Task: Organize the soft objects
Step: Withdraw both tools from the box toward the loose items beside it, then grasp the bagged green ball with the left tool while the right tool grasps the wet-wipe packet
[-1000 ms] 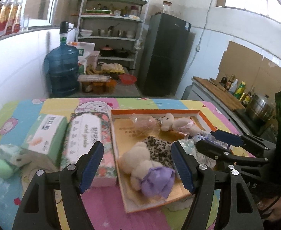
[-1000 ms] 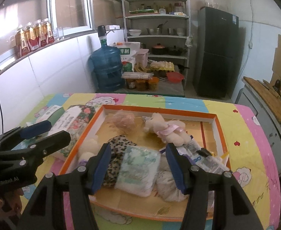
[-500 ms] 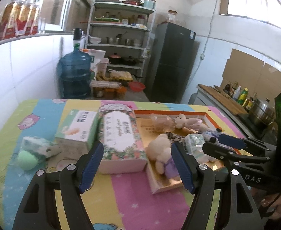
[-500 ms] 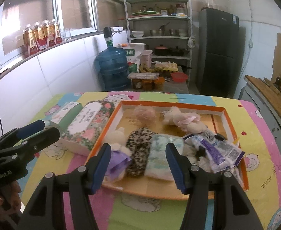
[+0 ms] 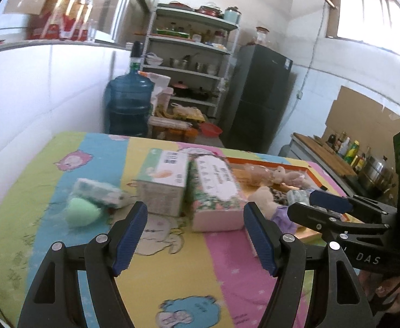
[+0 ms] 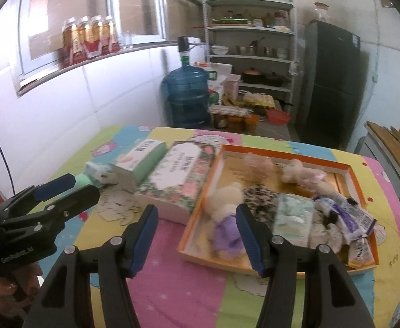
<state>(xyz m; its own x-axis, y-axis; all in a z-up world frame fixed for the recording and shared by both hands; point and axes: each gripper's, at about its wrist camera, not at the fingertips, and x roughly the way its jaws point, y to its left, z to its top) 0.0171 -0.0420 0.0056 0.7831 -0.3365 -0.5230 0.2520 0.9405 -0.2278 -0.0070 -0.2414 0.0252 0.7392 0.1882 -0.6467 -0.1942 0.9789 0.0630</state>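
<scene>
1. Left wrist view: the left gripper (image 5: 196, 236) hangs above the cartoon-print tablecloth (image 5: 172, 278) with its blue-padded fingers (image 5: 130, 236) spread wide and nothing between them. Past the fingertips, apart from them, lies the floral tissue pack (image 5: 217, 191). Touching that pack's left side is the green tissue box (image 5: 163, 180); further left of the pack lie a small wrapped tissue packet (image 5: 97, 191) and a green sponge ball (image 5: 81, 214), just beside each other. Right of the pack is the orange tray (image 5: 313, 175), with a cream plush toy in purple (image 5: 271, 205) at its near end. The right gripper (image 5: 325, 207) reaches in over the tray.

2. Right wrist view: the right gripper (image 6: 197, 235) hovers with fingers (image 6: 142, 237) moderately parted, holding nothing. The plush toy (image 6: 226, 218) lies in the tray's (image 6: 287, 153) near left corner, seen between the fingertips but below them, untouched. The floral pack (image 6: 182, 180) lies against the tray's left wall. Leopard-print fabric (image 6: 257, 199), a pale packet (image 6: 294, 213) and wrapped packets (image 6: 344, 218) fill the tray's right side. The left gripper (image 6: 60, 188) reaches in left of the floral pack.
</scene>
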